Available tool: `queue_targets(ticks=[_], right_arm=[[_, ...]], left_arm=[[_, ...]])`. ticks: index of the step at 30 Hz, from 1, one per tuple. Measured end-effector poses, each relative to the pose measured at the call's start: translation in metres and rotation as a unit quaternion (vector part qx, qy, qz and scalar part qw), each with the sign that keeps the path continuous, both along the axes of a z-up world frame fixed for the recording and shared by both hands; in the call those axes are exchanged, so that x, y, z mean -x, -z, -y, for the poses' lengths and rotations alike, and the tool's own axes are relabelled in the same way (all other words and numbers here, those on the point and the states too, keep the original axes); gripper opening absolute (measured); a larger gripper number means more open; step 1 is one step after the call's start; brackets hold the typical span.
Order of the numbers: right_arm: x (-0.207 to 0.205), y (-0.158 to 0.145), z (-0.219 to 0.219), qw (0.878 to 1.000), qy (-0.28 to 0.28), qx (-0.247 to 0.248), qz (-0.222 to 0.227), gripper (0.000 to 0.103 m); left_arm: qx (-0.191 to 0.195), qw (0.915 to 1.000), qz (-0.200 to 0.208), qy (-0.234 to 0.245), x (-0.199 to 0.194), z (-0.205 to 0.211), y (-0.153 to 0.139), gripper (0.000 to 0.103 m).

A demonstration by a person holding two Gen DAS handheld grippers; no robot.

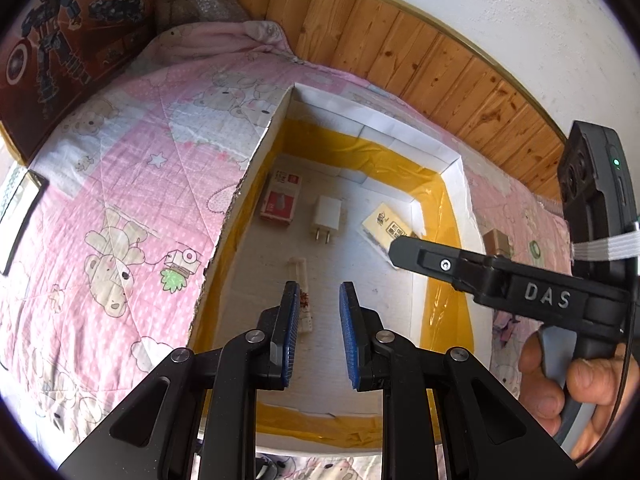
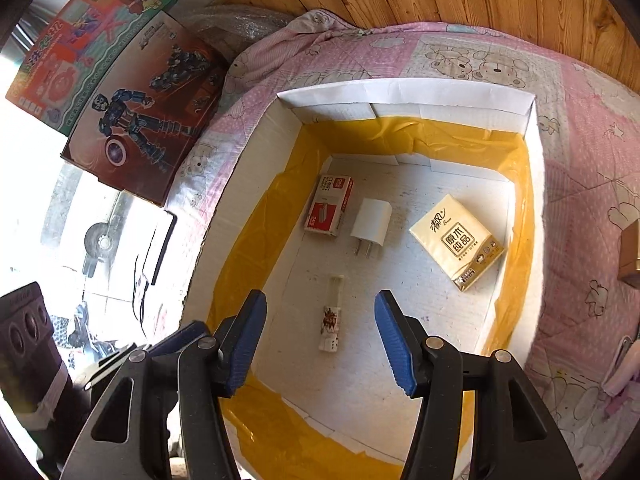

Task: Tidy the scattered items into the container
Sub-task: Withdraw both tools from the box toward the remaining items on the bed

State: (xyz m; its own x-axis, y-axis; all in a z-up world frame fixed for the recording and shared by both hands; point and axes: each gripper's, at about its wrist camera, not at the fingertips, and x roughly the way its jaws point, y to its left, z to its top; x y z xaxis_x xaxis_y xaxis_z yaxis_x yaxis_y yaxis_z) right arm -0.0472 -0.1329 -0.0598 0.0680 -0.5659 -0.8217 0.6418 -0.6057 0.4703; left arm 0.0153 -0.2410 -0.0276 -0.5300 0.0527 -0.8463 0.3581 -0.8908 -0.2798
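Note:
A white cardboard box [image 2: 400, 94] lined with yellow tape sits on a pink quilt. On its floor lie a red-and-white staple box [image 2: 328, 206], a white charger plug [image 2: 370, 222], a yellow tissue pack [image 2: 456, 240] and a small white stick-shaped item [image 2: 331, 320]. My right gripper [image 2: 320, 296] hangs open above the box floor, with nothing between its pads. My left gripper [image 1: 319, 286] hovers over the near end of the box, jaws narrowly apart and empty. One of the right gripper's fingers [image 1: 424, 258] reaches in from the right, held by a hand [image 1: 560, 384].
A small brown box [image 2: 630, 252] lies on the quilt [image 1: 120, 200] right of the container, and a pale pinkish object [image 2: 620, 368] lies nearer. Toy boxes [image 2: 152, 112] lean at the bed's far left. A dark flat device [image 2: 160, 240] rests at the left edge. Wood panelling [image 1: 400, 48] backs the bed.

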Motion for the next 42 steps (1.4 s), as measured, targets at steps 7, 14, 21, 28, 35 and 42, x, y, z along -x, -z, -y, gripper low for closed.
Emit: queue_targets(ticks=[7, 14, 21, 28, 35, 42], right_arm=[[-0.019, -0.019, -0.046, 0.998, -0.005, 0.028, -0.052, 0.058], [-0.052, -0.026, -0.074, 0.991, -0.032, 0.023, -0.125, 0.058], [-0.064, -0.034, -0.081, 0.986, -0.041, 0.021, -0.157, 0.058], [-0.073, -0.036, -0.088, 0.983, -0.040, 0.013, -0.177, 0.058], [-0.079, -0.043, -0.102, 0.981, -0.037, 0.014, -0.190, 0.058], [-0.077, -0.043, -0.128, 0.984, -0.031, 0.019, -0.175, 0.058]], left_arm=[[0.015, 0.9998, 0.001, 0.011, 0.002, -0.012, -0.002, 0.021], [0.036, 0.9988, 0.001, 0.033, -0.001, -0.025, -0.007, 0.021], [0.042, 0.9980, -0.001, 0.047, -0.004, -0.043, -0.009, 0.021], [0.044, 0.9966, -0.015, 0.067, -0.006, -0.065, -0.018, 0.021], [0.042, 0.9965, -0.023, 0.069, -0.010, -0.071, -0.022, 0.021], [0.033, 0.9934, -0.039, 0.103, -0.007, -0.103, -0.028, 0.021]])
